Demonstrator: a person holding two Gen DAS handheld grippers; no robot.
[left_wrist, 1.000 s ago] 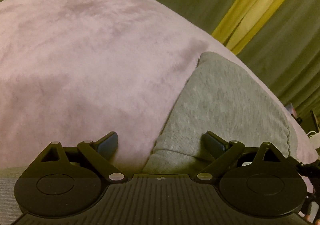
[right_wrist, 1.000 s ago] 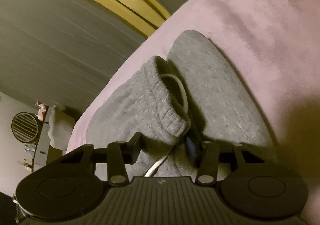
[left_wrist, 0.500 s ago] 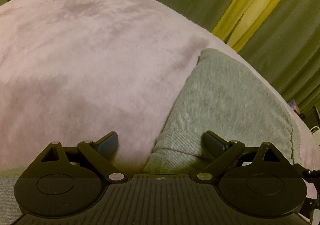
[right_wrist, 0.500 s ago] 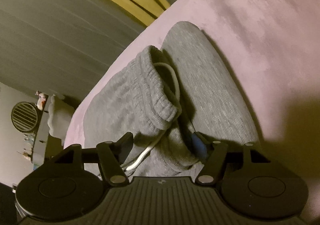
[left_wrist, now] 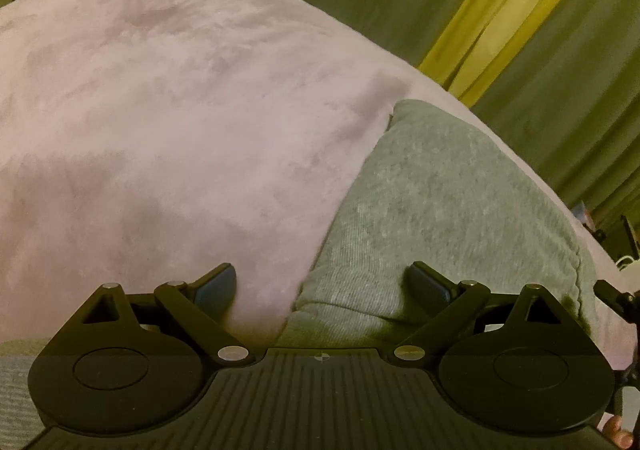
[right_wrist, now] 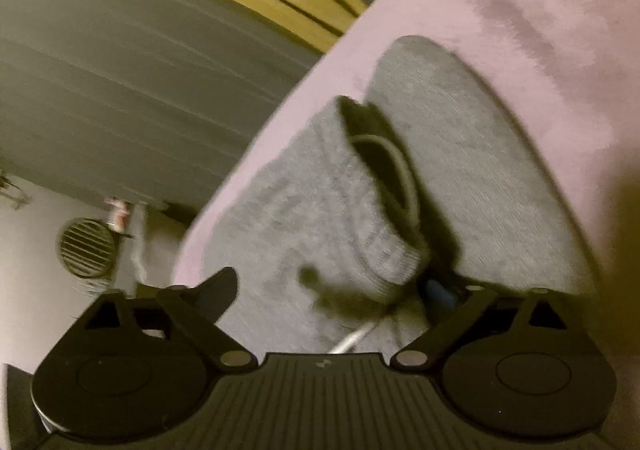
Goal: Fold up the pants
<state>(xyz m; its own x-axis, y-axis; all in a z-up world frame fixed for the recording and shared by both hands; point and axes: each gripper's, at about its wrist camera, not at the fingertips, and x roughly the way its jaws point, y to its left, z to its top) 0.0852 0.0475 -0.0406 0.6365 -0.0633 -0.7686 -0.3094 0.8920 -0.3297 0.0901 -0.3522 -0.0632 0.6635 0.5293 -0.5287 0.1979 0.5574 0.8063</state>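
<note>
Grey sweatpants [left_wrist: 440,201] lie folded on a pink plush blanket [left_wrist: 160,109]. My left gripper [left_wrist: 322,286] is open, low over the near fold edge of the pants, one finger over the blanket, the other over the grey cloth. In the right wrist view the pants [right_wrist: 472,161] show their ribbed waistband [right_wrist: 384,250] and a white drawstring [right_wrist: 356,338]. My right gripper [right_wrist: 332,290] is open wide around the waistband end, holding nothing. The view is blurred.
Grey-green curtains with a yellow strip [left_wrist: 500,9] hang behind the bed. A round fan [right_wrist: 86,248] and small items stand by a white wall at the left of the right wrist view. The blanket edge drops off beside the pants.
My right gripper has opened from shut on the waistband to wide open and let the cloth go. The left gripper has barely moved.
</note>
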